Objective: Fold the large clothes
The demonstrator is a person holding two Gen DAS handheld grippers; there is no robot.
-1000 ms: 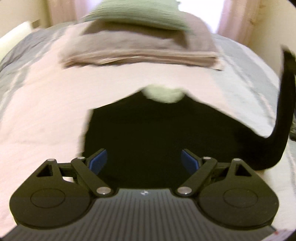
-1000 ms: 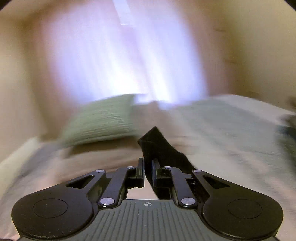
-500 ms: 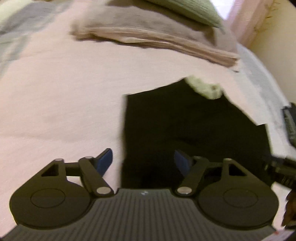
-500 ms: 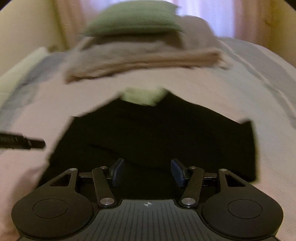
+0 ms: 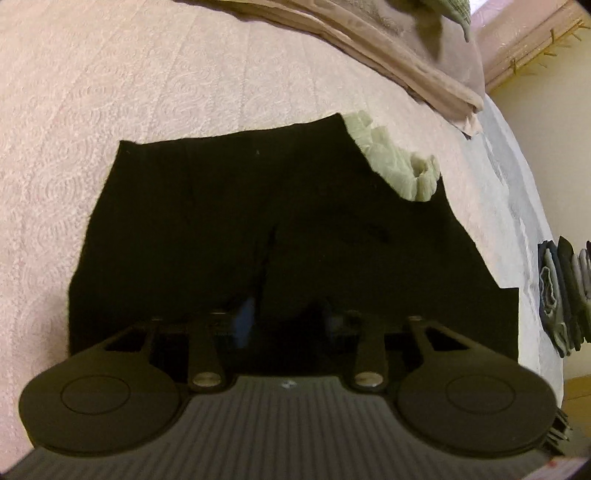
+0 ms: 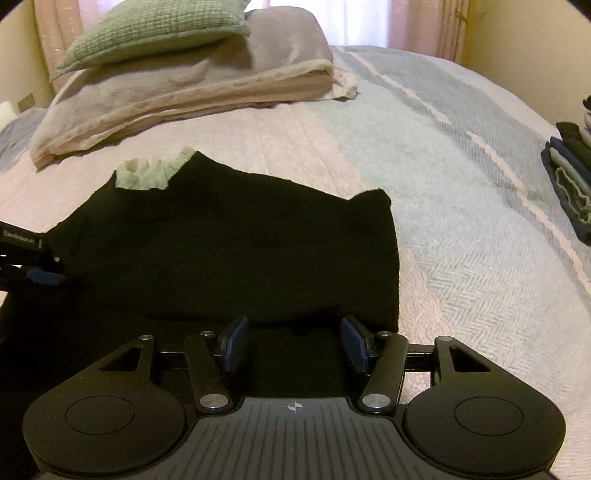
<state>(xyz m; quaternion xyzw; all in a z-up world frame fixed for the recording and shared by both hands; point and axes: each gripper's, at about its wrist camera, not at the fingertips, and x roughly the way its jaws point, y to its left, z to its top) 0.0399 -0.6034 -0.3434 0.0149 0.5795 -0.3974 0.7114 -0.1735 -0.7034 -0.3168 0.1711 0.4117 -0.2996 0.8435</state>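
Right hand-held gripper (image 6: 293,343): jaws spread wide, holding nothing. Both blue pads (image 6: 236,341) sit low over the near part of the black garment (image 6: 229,251), with cloth visible between and just ahead of them.

Left hand-held gripper (image 5: 288,319): jaws likewise apart, nothing clamped. Its pads are in shadow against the dark cloth, so contact with the fabric cannot be confirmed. In the right wrist view this unit enters from the left edge, its tip at the garment's left border.

Position of the workpiece: the black garment lies spread on the bed (image 6: 461,229), directly ahead of both grippers. A pale green collar (image 6: 147,173) marks the far end. The right side appears already turned inward, leaving a raised, doubled edge (image 6: 388,258) running from near to far. The long axis therefore runs away from the grippers, hem near, collar far.

Governing relation: each gripper is closest to its own side of the near hem. Judged next step: a fold along the long axis, or carrying the hem toward the collar.

Surroundings: a folded blanket (image 6: 184,88) with a green cushion (image 6: 147,33) lies beyond the collar; a stack of folded clothes (image 6: 569,177) rests well apart at the right.
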